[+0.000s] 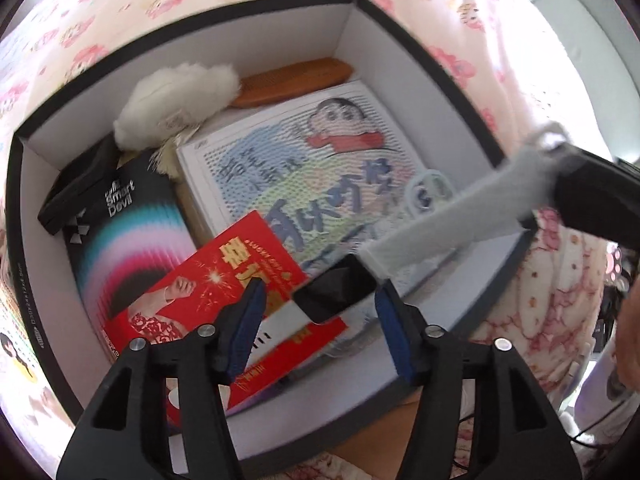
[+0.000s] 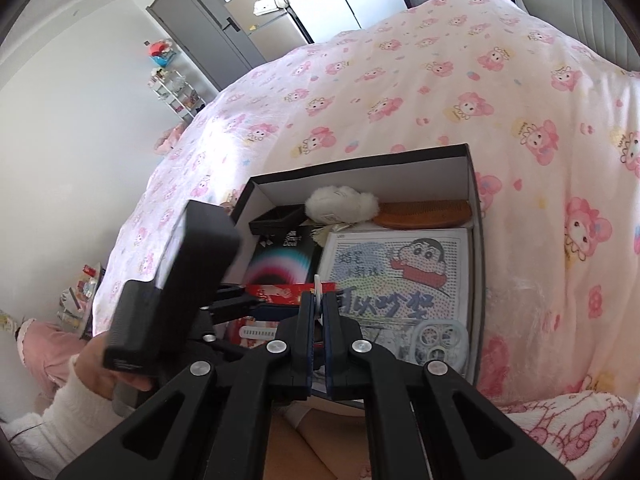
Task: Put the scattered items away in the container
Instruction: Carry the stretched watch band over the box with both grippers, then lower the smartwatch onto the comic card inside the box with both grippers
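While a smartwatch (image 1: 336, 288) with a white strap hung over the black box (image 1: 456, 92) on the bed (image 2: 400, 100), the right gripper (image 2: 318, 308) held its strap in closed jaws. The left gripper (image 1: 320, 312) stood open around the watch face, above a red packet (image 1: 224, 280).

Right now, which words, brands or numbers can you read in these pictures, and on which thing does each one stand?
"Smart Devil": white print on the black box with rainbow arcs, inside the container.
Blue Chinese characters on the cartoon bead picture: too distorted to read.
Yellow characters on the red packet: blurred.
Small white print along the container's outer left rim: too small.
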A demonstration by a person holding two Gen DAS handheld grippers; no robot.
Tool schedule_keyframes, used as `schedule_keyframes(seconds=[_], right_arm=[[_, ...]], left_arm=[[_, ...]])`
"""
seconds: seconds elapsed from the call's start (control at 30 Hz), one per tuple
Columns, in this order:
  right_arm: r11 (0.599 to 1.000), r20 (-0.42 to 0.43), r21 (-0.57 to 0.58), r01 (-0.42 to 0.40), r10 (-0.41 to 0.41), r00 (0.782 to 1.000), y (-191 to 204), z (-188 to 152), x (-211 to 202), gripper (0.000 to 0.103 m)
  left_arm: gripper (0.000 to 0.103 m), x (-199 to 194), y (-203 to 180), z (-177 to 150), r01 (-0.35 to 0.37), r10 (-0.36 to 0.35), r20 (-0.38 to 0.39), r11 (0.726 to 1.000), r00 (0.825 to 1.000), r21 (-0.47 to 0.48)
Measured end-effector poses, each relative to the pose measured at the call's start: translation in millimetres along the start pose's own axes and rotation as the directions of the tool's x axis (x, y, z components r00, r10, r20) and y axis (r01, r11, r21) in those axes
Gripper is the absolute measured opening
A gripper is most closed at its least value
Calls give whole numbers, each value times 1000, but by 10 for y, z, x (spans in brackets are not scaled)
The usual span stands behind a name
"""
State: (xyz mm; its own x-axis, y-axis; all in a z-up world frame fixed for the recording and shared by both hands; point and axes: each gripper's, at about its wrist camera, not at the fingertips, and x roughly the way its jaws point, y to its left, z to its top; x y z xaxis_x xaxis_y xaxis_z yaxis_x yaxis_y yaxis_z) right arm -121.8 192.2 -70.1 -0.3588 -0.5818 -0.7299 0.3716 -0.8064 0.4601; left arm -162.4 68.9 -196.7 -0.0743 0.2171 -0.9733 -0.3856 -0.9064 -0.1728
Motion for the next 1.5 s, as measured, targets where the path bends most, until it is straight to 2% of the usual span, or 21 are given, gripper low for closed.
schedule_keyframes(seconds=[0.03, 0.13, 0.23, 0.47, 0.67, 0.7, 0.77, 0.83, 0.93, 1.0, 1.07, 1.17, 1.27, 1.37, 1.43, 1.5], right_arm=[[1000, 1, -2, 1, -1, 1000, 7, 0, 2, 3], [1000, 0, -3, 14, -14, 1000, 12, -8, 25, 3], [1000, -15, 8, 12, -12, 1000, -7, -32, 66, 3], [1000, 18, 14, 2, -2, 1000, -7, 8, -10, 3], [1000, 70, 20, 22, -23, 997, -93, 150, -146, 3], [999, 68, 27, 30, -32, 997, -130, 162, -130, 3], [997, 52, 48, 56, -59, 997, -224, 176, -59, 3], [995, 25, 71, 72, -74, 997, -326, 167, 39, 3], [990, -35, 102, 95, -92, 995, -467, 128, 255, 3], [987, -65, 101, 125, -119, 991, -517, 117, 384, 3], [982, -79, 94, 166, -159, 984, -549, 132, 466, 3], [979, -82, 97, 182, -174, 981, -590, 177, 475, 3], [977, -60, 107, 185, -180, 982, -601, 231, 389, 3], [982, -49, 96, 162, -158, 986, -562, 260, 350, 3], [988, -105, 72, 139, -131, 986, -507, 244, 459, 3], [988, -185, 61, 143, -130, 974, -483, 183, 636, 3]], left_arm=[[45, 23, 62, -33, 0, -1, -17, 1000, 1000, -9], [41, 29, 60, -72, -18, 18, -20, 1000, 1000, 16], [32, 1, 37, -121, -46, 47, -17, 998, 999, 47], [31, -336, 28, -33, -109, 105, 75, 992, 992, 56], [30, -773, 63, 112, -212, 189, 156, 966, 970, 148], [30, -864, 74, 109, -230, 204, 155, 959, 967, 168], [19, -818, 53, 228, -260, 235, 139, 943, 962, 208], [18, -814, 30, 280, -247, 231, 93, 940, 968, 237], [18, -558, 99, 382, -226, 228, 23, 942, 973, 247], [18, -435, 154, 393, -199, 206, -7, 952, 979, 234], [18, -429, 265, 399, -150, 154, -7, 970, 988, 192], [19, -559, 520, 431, -113, 109, 52, 990, 993, 84], [20, -608, 750, 470, -79, 80, 106, 997, 991, -8], [20, -490, 845, 530, -109, 113, 76, 993, 991, -50], [19, -404, 847, 560, -137, 140, 40, 989, 989, -64], [20, -356, 854, 571, -114, 115, -1, 990, 993, -87]])
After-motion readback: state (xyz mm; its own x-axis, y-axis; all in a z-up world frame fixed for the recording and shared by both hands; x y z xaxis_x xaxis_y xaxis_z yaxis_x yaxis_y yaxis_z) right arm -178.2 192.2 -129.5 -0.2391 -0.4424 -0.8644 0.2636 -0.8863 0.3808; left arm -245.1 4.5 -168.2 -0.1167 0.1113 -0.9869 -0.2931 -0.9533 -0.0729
